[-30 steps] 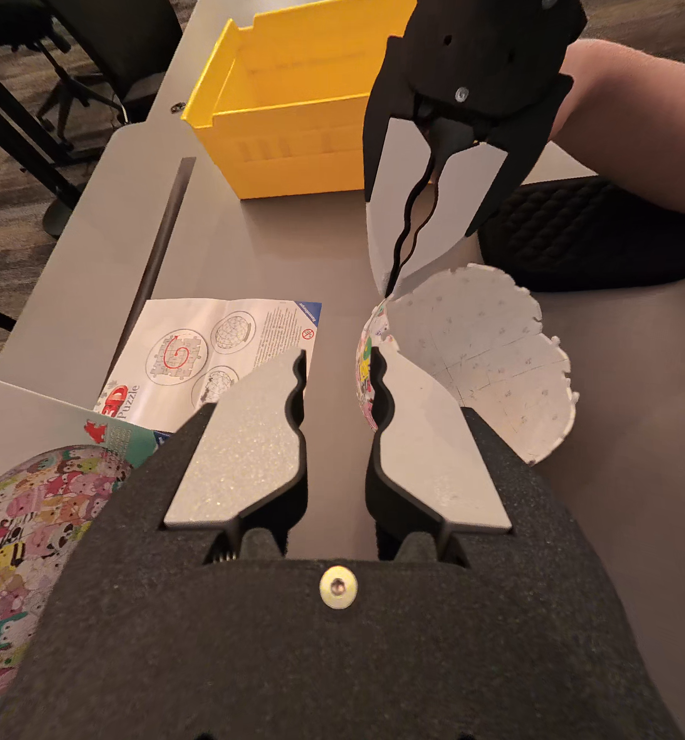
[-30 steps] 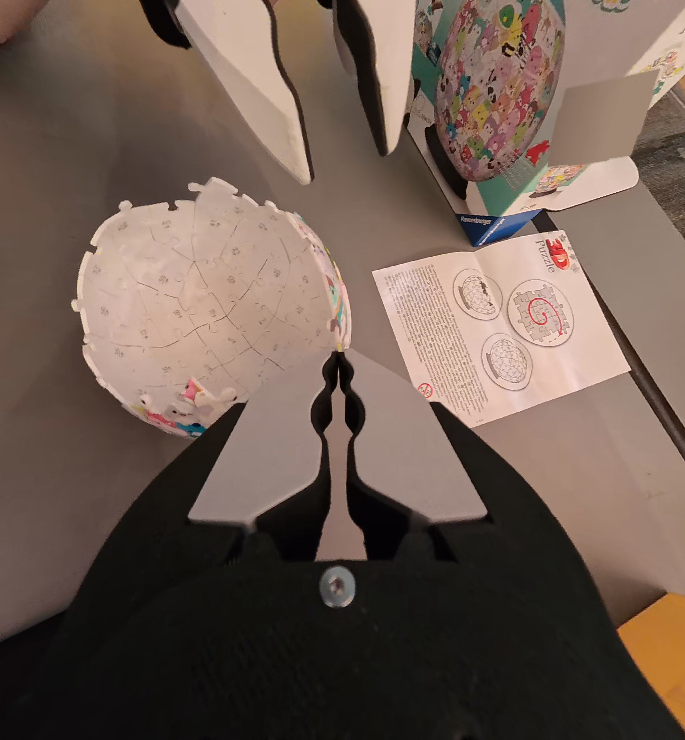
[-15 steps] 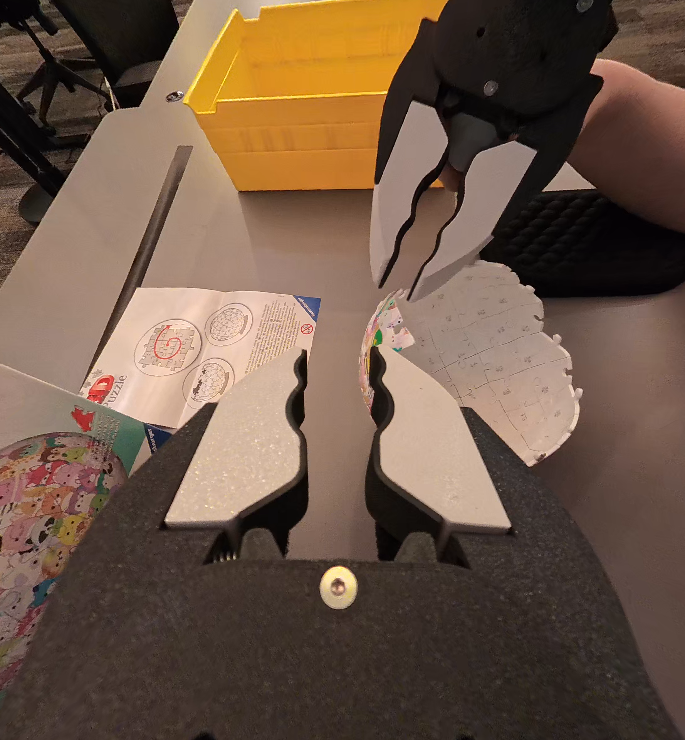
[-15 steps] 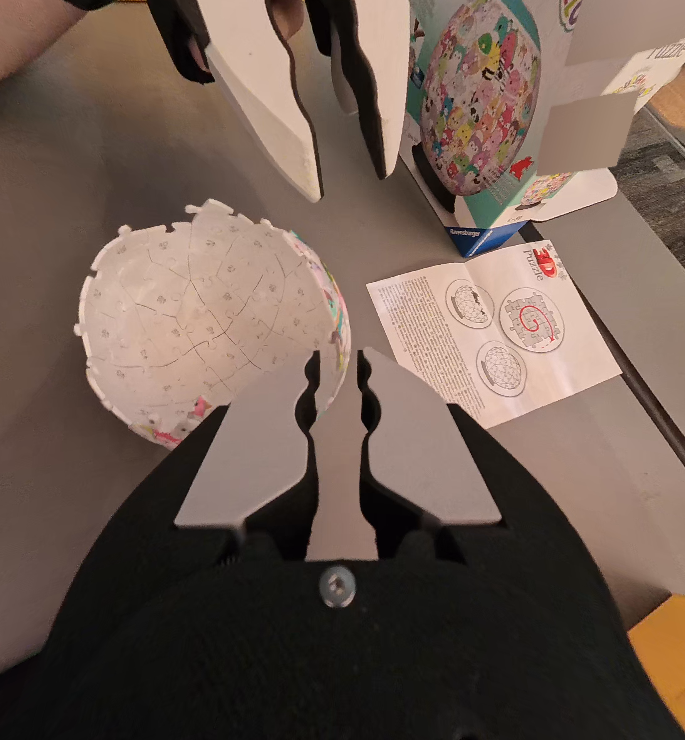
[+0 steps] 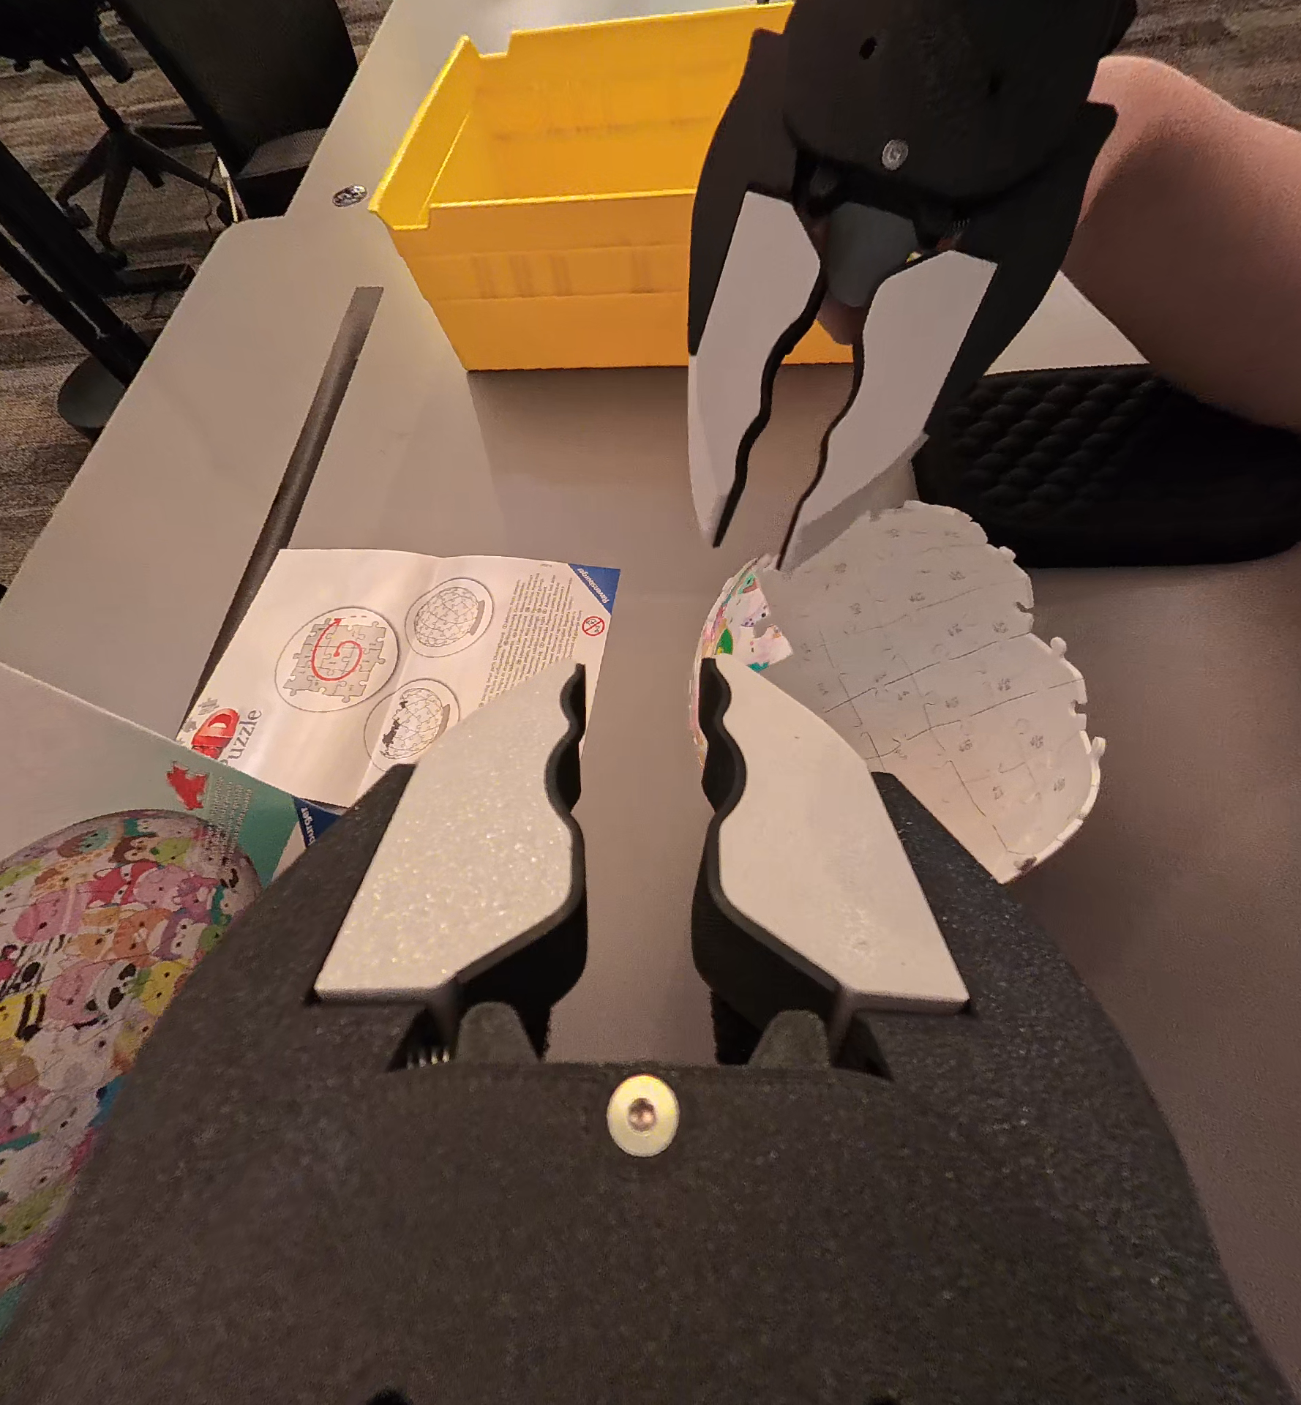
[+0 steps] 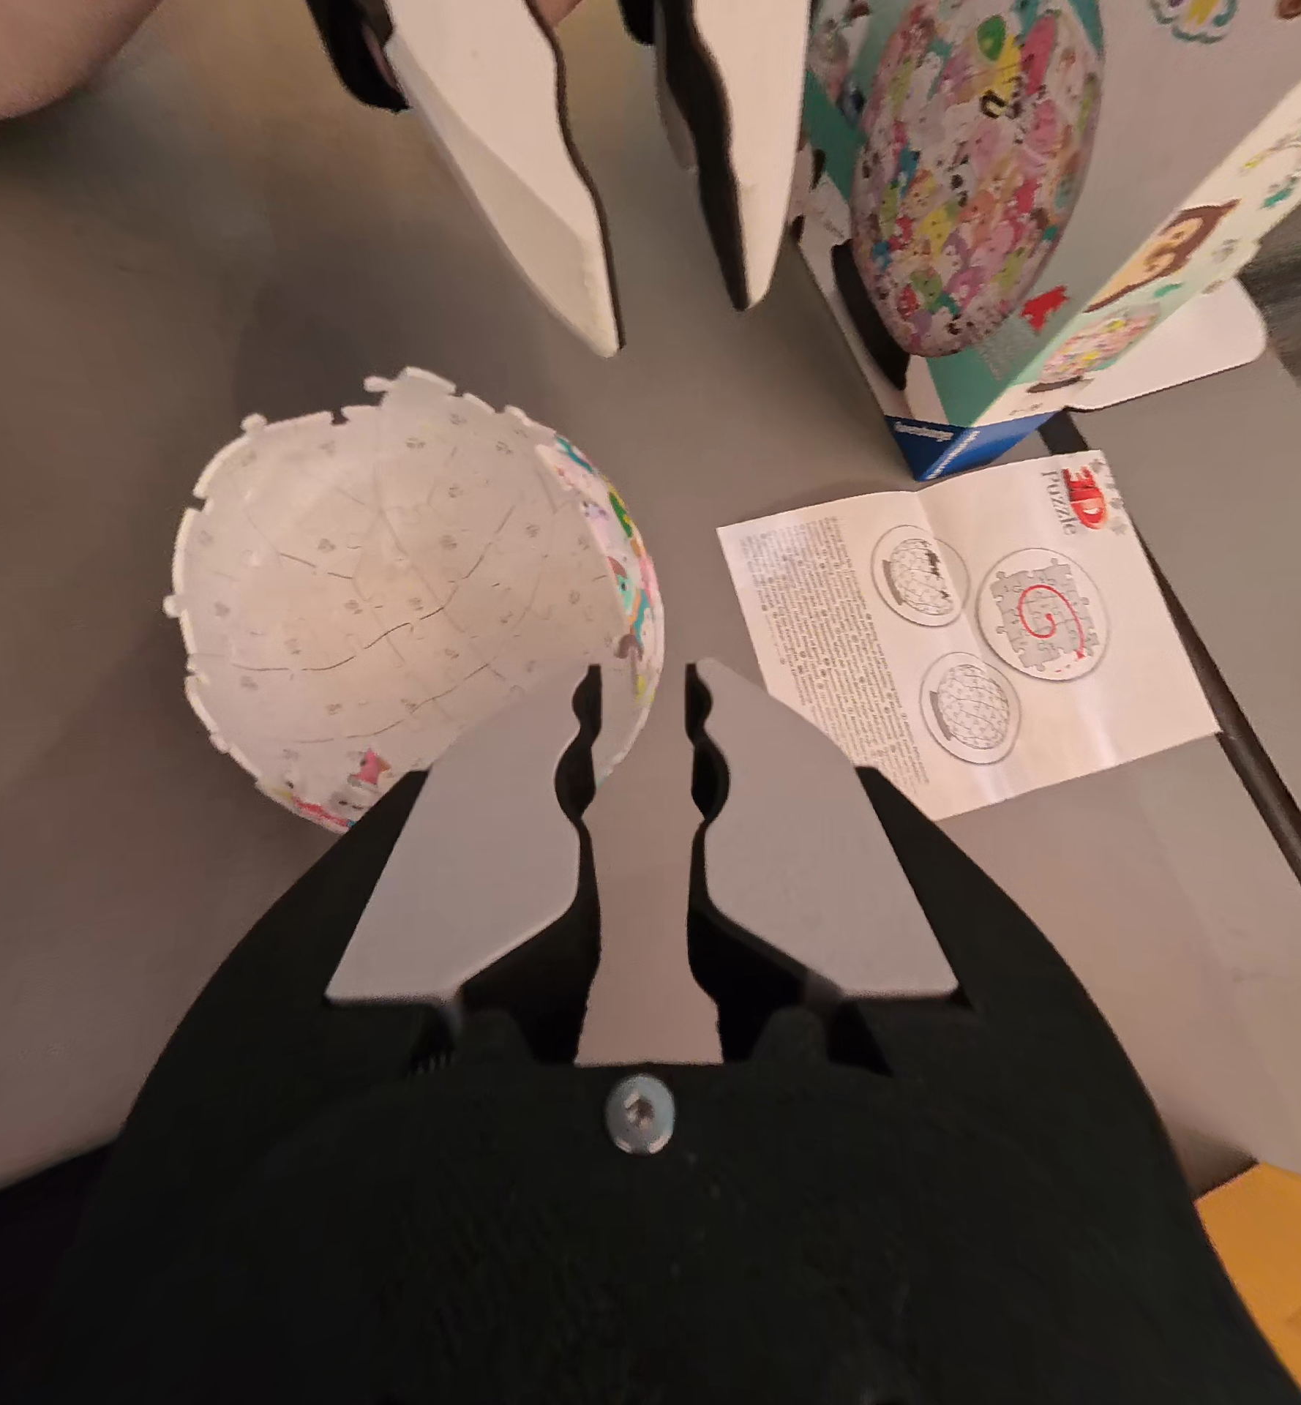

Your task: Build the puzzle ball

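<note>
Grey plates on your right gripper (image 6: 640,669) stand spread with nothing between them, tips poised over the coloured edge of the half-built puzzle ball (image 6: 396,601), which lies on the table (image 6: 100,304) with its white hollow facing up. Your left gripper (image 5: 640,677) is also parted and empty, the ball just beyond its right fingertip. Left of those fingers lies the instruction sheet (image 5: 404,654), then the puzzle box (image 5: 62,950); farther ahead stands a yellow bin (image 5: 571,228).
</note>
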`<state>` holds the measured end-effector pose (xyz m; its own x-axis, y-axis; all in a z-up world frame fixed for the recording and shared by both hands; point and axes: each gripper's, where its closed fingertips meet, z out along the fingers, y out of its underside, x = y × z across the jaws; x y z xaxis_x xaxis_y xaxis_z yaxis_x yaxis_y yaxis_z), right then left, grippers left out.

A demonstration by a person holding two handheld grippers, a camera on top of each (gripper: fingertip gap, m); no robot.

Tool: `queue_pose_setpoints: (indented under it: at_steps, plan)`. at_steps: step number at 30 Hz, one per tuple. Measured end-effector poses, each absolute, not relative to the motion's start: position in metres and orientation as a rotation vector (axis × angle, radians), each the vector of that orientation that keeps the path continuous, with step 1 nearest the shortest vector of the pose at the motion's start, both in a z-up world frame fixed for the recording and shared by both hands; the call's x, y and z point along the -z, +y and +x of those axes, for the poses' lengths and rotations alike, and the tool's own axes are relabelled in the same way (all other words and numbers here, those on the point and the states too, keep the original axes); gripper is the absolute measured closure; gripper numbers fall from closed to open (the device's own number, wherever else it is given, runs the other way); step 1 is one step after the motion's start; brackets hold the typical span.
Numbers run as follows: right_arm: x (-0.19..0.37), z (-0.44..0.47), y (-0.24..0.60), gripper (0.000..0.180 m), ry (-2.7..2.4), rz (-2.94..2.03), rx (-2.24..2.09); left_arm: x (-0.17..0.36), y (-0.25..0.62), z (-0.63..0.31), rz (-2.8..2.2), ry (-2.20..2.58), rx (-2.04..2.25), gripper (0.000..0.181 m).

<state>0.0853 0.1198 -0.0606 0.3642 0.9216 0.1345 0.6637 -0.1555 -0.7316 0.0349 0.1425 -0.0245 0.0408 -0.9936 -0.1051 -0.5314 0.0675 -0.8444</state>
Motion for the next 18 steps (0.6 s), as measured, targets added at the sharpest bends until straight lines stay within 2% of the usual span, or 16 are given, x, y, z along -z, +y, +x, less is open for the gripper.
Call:
queue_pose_setpoints:
  at_steps: [18]
  plan:
    - [0.074,0.082,0.126,0.167,-1.397,-1.903,-0.398,0.023,0.145,0.032,-1.562,1.581,0.778,0.154]
